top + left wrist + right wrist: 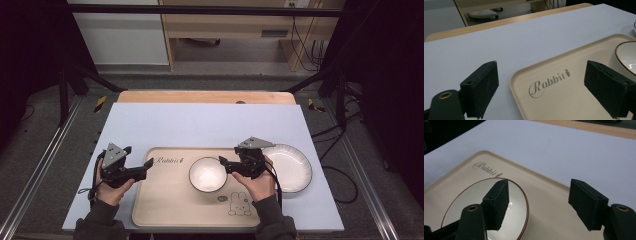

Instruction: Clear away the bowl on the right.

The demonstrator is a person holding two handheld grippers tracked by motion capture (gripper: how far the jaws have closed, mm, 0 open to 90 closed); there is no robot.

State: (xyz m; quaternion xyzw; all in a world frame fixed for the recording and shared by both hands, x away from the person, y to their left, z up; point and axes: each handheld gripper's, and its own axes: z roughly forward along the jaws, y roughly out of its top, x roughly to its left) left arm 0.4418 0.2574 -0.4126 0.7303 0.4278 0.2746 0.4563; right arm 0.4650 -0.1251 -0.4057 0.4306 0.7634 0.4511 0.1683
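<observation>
Looking down from the high view, I have my right gripper [226, 164] at the right edge of the bowl [208, 174], which sits on the tray [170, 200] near its middle, a little toward the far side. In the right gripper view its jaws stand wide apart and hold nothing: one finger [497, 203] hangs over the inside of the bowl [466, 207], the other finger [586, 203] is out over bare tray beyond the rim, so the brown-edged rim runs between them, and I cannot tell whether either pad touches it. A white plate [292, 167] lies on the blue mat [210, 125] just behind that hand, off the tray's right side. My left gripper [149, 163] is at the tray's near-left corner, well apart from the bowl. In the left gripper view its jaws are also spread wide and empty, one finger [482, 87] over the mat, the other [607, 87] over the tray [554, 100], with the word "Rabbit" [549, 83] between them and the bowl [626, 58] just beyond the far finger.
</observation>
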